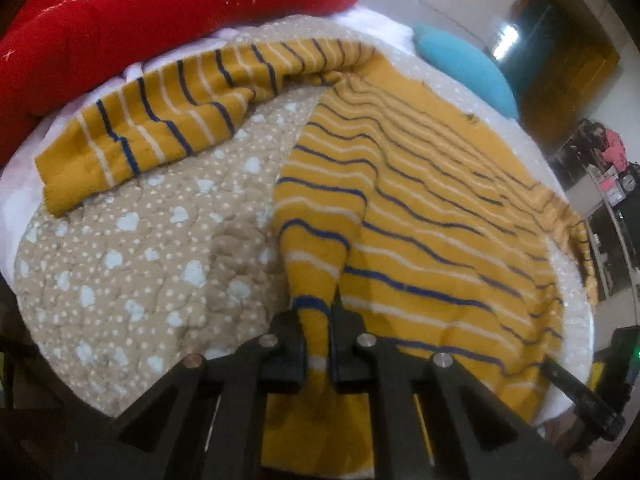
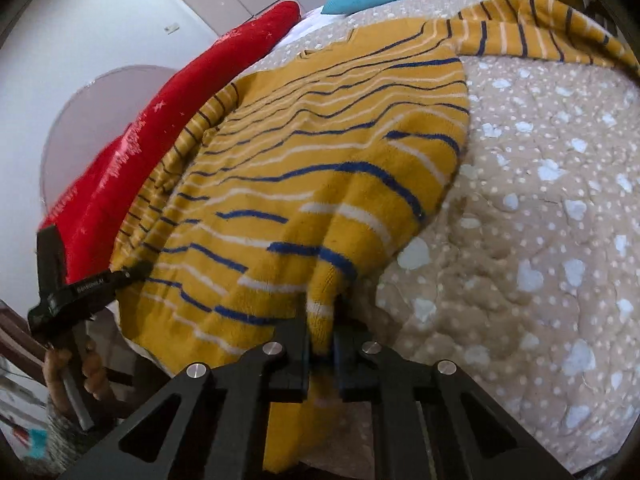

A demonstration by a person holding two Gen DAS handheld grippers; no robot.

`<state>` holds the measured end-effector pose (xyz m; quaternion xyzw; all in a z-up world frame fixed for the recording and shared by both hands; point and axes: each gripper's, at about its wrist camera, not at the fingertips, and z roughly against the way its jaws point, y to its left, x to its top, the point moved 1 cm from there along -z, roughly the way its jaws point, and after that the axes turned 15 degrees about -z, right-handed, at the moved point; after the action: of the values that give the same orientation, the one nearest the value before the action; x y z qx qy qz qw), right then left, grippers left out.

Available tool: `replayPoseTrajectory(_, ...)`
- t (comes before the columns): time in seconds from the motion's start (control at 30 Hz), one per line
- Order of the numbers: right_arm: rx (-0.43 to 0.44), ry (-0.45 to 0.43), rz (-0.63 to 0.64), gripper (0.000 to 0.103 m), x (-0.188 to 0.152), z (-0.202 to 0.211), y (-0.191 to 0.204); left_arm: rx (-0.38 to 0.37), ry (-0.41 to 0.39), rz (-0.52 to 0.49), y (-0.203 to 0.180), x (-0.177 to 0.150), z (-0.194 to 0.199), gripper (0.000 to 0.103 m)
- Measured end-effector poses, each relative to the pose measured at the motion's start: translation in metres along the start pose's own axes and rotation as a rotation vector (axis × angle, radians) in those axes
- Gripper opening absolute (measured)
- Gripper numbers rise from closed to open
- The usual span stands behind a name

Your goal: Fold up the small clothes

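A small mustard-yellow sweater [image 1: 420, 208] with blue and white stripes lies spread on a beige spotted quilt [image 1: 140, 248]. One sleeve [image 1: 160, 128] stretches out to the far left in the left wrist view. My left gripper [image 1: 318, 320] is shut on the sweater's hem at one bottom corner. My right gripper [image 2: 322, 332] is shut on the hem of the sweater [image 2: 312, 152] at the other bottom corner. The other sleeve [image 2: 540, 36] lies at the top right of the right wrist view. The left gripper also shows in the right wrist view [image 2: 80, 292] at the sweater's left edge.
A red embroidered cushion [image 1: 140, 28] lies along the far side of the quilt, and a blue pillow [image 1: 468, 64] lies beyond the sweater. The quilt [image 2: 540, 240] spreads wide to the right in the right wrist view. A white wall stands behind the red cushion [image 2: 160, 128].
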<state>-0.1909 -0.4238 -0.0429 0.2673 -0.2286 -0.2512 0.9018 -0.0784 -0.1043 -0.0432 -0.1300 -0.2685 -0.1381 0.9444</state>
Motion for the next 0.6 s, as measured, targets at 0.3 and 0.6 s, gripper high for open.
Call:
replayPoseTrajectory(0.3, 0.076, -0.033, -0.040, 0.008, -0.035, 0.073, -0.034, 0.005, -0.019, -0.019, -0.001, -0.053, 0.056, 0.000)
replayPoseTrajectory(0.6, 0.088, -0.005, -0.086, 0.012, -0.050, 0.075, -0.054, 0.083, -0.046, -0.043, 0.006, -0.059, 0.064, 0.013)
